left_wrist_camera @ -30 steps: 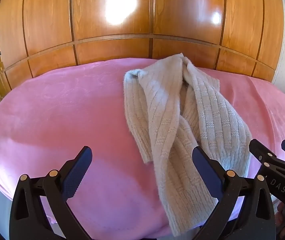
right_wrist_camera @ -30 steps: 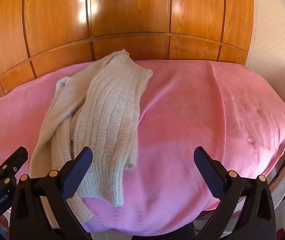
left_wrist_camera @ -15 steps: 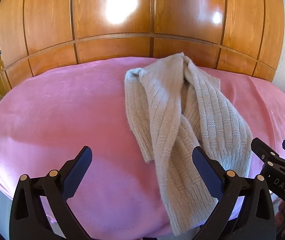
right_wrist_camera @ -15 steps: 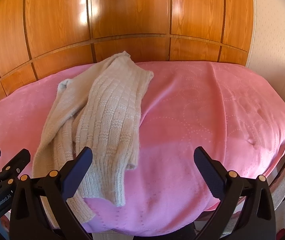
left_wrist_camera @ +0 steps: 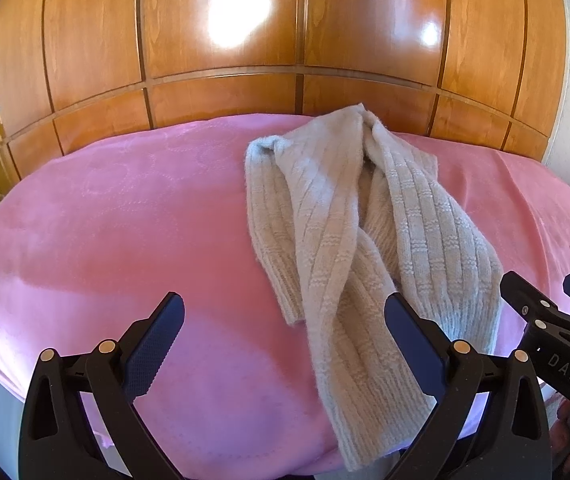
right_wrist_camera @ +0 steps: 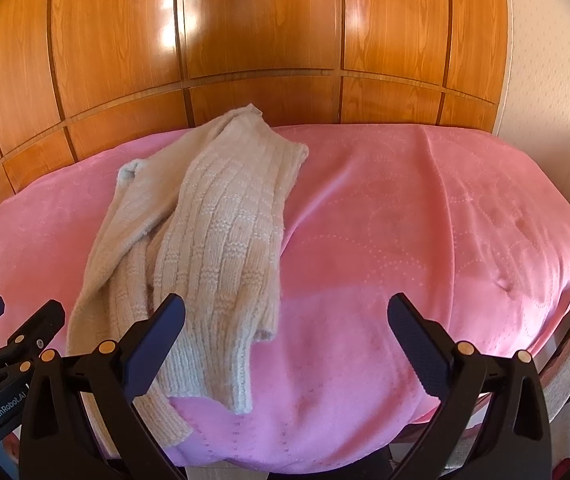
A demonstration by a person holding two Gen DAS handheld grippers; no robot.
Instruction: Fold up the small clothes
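Knit [left_wrist_camera: 365,240] lies bunched in a long twisted strip on the pink blanket [left_wrist_camera: 125,220], running from near the wood headboard [left_wrist_camera: 285,40] down to the near edge, where its end hangs slightly over. Not flat; layers overlap and one cuffed end sticks out on the left side of the strip.

Left gripper [left_wrist_camera: 285,340] is spread wide, holding nothing, hovering over the near edge with its right finger in front of the knit's lower part. Right gripper [right_wrist_camera: 285,340] is likewise spread and empty, with its left finger over the knit's near end and the rest over bare blanket.

Step in hand, as I judge it: first grab, to spread the thing out before any fold.

How to do it well:
- Don't pinch mid-strip; that catches several layers and drags the whole bundle.
- Go for distinct edges: left takes the loose cuffed end, right takes the near hanging end [right_wrist_camera: 245,392].
- Pinch the top layer only, low approach, shallow bite.
- Lift and pull apart sideways, let the twist fall out, then lay flat further from the edge.

Risk: loose knit stretches and snags; blanket may get pinched with it.
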